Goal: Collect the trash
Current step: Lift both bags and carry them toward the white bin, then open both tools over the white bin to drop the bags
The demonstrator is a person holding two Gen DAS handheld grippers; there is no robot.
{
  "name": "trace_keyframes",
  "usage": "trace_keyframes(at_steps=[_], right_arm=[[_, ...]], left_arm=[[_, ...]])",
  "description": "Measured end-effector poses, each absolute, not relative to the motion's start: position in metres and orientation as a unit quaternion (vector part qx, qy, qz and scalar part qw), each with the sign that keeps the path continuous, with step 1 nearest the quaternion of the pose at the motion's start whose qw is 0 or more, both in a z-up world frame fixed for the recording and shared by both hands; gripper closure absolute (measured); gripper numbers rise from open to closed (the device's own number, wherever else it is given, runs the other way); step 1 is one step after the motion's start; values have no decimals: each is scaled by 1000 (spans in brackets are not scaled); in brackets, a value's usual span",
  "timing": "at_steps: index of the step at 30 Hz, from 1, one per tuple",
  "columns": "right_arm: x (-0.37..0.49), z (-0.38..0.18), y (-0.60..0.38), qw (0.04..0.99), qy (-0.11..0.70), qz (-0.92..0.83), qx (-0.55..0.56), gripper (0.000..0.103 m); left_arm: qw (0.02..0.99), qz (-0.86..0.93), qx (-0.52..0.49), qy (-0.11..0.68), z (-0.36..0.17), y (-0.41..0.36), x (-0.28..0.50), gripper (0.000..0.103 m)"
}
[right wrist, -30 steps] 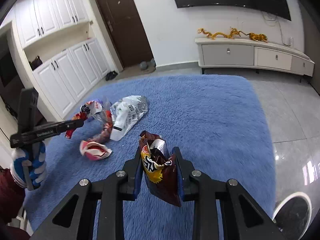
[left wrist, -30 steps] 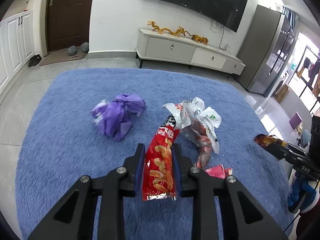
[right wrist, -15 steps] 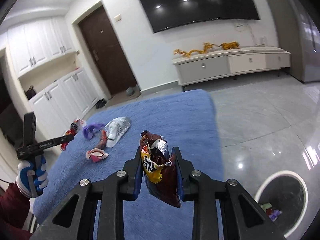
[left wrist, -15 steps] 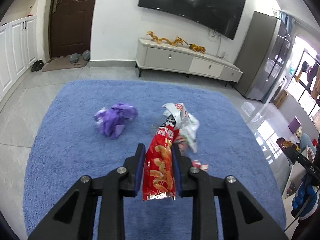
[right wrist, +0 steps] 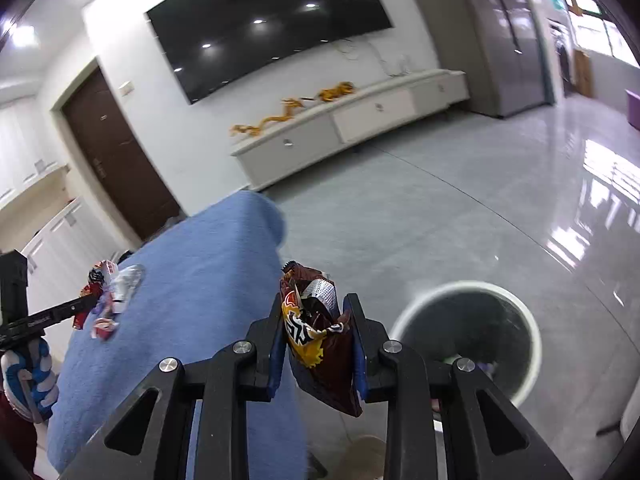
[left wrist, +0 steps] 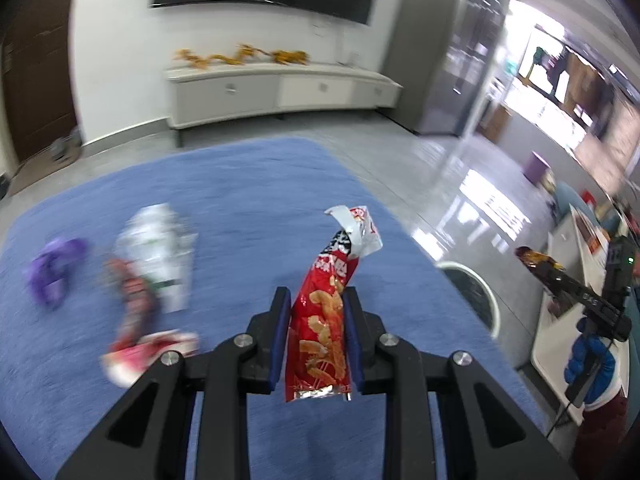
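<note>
Crinkly foil, the red snack wrapper [left wrist: 320, 332] and brown chip bag [right wrist: 320, 344] are hanging light and limp, each pinched mid-body between closed fingers, left gripper [left wrist: 316, 336] over the blue rug [left wrist: 224, 200], right gripper [right wrist: 318, 344] near the bin [right wrist: 468, 336].

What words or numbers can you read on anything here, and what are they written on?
Nothing reads clearly enough to quote.
Red snack bag in the left gripper: dark characters near the top, too blurred.
Brown snack bag in the right gripper: bold black-on-yellow lettering, crumpled and partly hidden.
White bag on the blue rug: green print, motion-blurred.
The grippers' side bars: white print, too small.
</note>
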State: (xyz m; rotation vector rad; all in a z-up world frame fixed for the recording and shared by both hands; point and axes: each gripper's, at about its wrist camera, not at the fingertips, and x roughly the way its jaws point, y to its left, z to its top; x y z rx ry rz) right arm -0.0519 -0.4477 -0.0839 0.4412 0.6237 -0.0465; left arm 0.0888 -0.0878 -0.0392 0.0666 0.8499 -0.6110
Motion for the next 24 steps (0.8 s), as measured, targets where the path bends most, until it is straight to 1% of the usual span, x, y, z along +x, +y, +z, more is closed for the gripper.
trace_keyframes(at_steps=[10, 15, 18, 20, 22, 23, 24], right_arm=[[-56, -131, -509, 901, 337, -85, 261, 77], [-53, -146, -534, 892, 348, -109, 269, 77], [-47, -151, -542, 887, 356, -124, 265, 74], [-43, -155, -548, 885, 361, -134, 261, 70], [-41, -160, -553, 882, 367, -146, 258, 57], [-39, -163, -556, 880, 370, -151, 257, 54], [-38, -166, -558, 878, 372, -155, 256, 49]], left_arm=[[804, -397, 106, 430, -53, -272, 86, 78], [780, -428, 131, 438, -67, -351, 81, 77], [767, -441, 132, 446, -76, -386, 81, 76], [761, -449, 133, 450, -84, -410, 81, 75], [755, -453, 127, 458, -90, -427, 84, 75], [748, -456, 122, 466, -95, -435, 87, 72], [745, -456, 118, 472, -98, -441, 88, 72]])
